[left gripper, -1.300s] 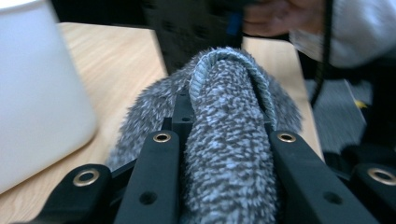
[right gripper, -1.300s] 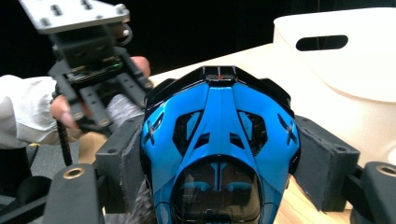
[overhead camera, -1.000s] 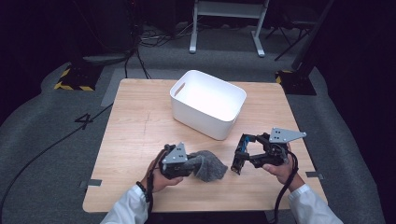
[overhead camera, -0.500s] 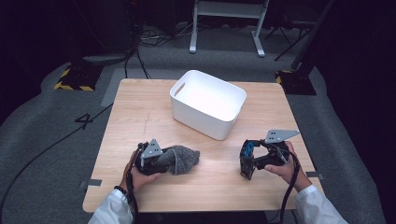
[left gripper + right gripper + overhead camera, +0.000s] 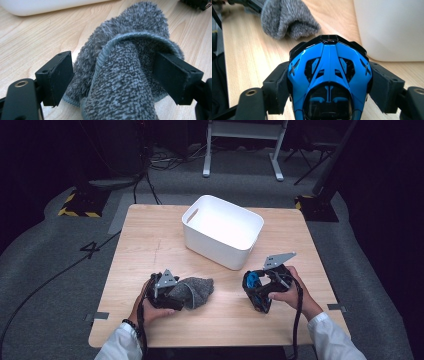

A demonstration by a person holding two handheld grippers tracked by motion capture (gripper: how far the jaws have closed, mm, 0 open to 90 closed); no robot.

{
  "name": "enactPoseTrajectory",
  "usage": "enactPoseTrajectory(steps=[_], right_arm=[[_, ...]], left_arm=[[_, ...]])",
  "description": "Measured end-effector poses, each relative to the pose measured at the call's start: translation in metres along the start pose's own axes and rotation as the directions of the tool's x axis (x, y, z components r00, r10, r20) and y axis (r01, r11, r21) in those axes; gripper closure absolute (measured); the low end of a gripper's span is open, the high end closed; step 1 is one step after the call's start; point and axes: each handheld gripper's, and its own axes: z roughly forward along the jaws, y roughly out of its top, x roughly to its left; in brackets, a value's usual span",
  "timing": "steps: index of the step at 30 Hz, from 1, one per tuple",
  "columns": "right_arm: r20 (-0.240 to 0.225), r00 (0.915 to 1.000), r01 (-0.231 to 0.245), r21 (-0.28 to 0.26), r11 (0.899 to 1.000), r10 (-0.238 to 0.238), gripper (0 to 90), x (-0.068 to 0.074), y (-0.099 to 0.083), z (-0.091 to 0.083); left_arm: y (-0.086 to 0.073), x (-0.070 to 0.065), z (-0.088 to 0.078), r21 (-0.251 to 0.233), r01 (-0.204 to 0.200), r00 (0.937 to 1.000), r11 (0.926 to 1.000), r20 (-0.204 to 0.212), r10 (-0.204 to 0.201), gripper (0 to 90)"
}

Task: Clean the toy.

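My left claw [image 5: 117, 77] has just been opening; its jaws stand apart around the grey sock [image 5: 130, 65] on the counter [image 5: 150, 240]. My right claw [image 5: 329, 82] clamps a blue toy car [image 5: 329, 72], whose shape the high view leaves unclear.

Speckled grey cloth [image 5: 125, 82]; blue-and-black toy car [image 5: 329, 75]; white bin [image 5: 222, 230]

"4" on the floor [image 5: 91, 249]

Both forearms reach in over the near edge. The left gripper [image 5: 181, 292] lies low, its 2 jaws having just been opening, pads apart. The right gripper [image 5: 253, 287] points left, jaws clamped.
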Motion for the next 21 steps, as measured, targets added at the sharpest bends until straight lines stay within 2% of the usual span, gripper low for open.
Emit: enactPoseTrajectory(steps=[3, 7, 11, 14, 21], right_arm=[[0.011, 0.9992, 0.038, 0.068, 0.997, -0.039, 26.4, 0.004, 0.003, 0.015], [0.008, 0.9985, 0.053, 0.126, 0.991, -0.054, 26.3, 0.005, -0.002, 0.026], [0.005, 0.9986, 0.051, 0.16, 0.986, -0.052, 26.2, 0.002, -0.008, 0.033], [0.025, 0.9972, 0.064, 0.199, 0.978, -0.07, 26.1, 0.001, -0.014, 0.04], [0.013, 0.9968, 0.073, 0.244, 0.967, -0.079, 25.9, 0.0, -0.023, 0.047]], left_arm=[[-0.001, 0.0, 0.002, 0.008, 0.002, 1.0, 1.0, -0.001, -0.002, 17.1], [-0.002, 0.0, 0.002, 0.013, 0.003, 1.0, 0.9999, 0.001, -0.003, 17.1], [-0.002, 0.001, 0.005, 0.029, -0.004, 1.0, 0.9996, 0.004, 0.004, 17.1], [-0.002, -0.001, 0.008, 0.047, -0.009, 0.9999, 0.9989, 0.014, 0.008, 17.1], [-0.003, 0.002, 0.013, 0.097, -0.019, 0.9995, 0.9951, 0.026, 0.017, 17.0]])
